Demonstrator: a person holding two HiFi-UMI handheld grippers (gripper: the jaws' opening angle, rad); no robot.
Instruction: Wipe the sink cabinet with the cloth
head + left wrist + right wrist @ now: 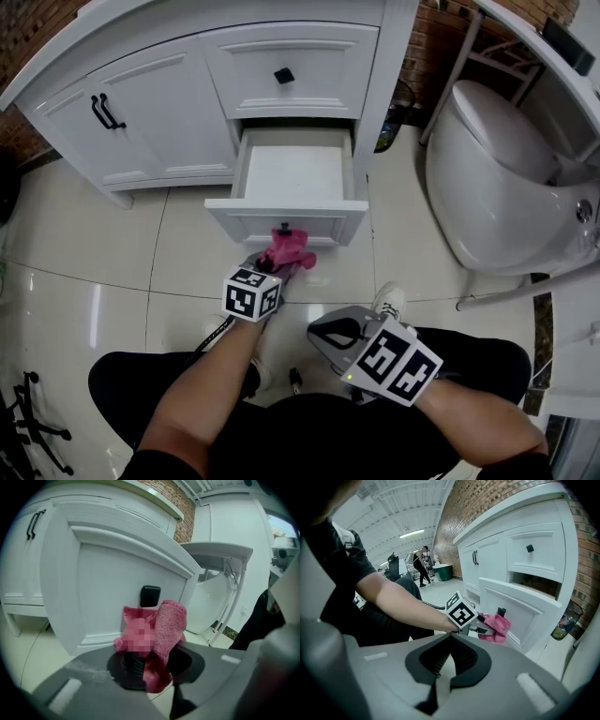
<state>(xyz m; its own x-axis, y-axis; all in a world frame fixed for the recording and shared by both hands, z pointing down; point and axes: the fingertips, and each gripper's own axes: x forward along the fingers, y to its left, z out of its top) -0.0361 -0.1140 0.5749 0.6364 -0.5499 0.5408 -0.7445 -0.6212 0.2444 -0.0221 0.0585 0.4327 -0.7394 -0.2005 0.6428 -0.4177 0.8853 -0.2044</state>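
currently the left hand-held gripper (278, 270) pinches the cloth (161, 627): pink, bunched, sticking out past the jaws. cloth sits right at the open drawer (309, 223) front, just below its knob (150, 596); touching or not, can't tell. right hand-held gripper (440, 665) is pressed together, empty, low near the person's lap. cloth looks soft, light, floppy, not fragile, unlikely to slip. hold is at the wad's base, which leaves a loose pad to press on the cabinet (159, 103). likely wiping the drawer front.
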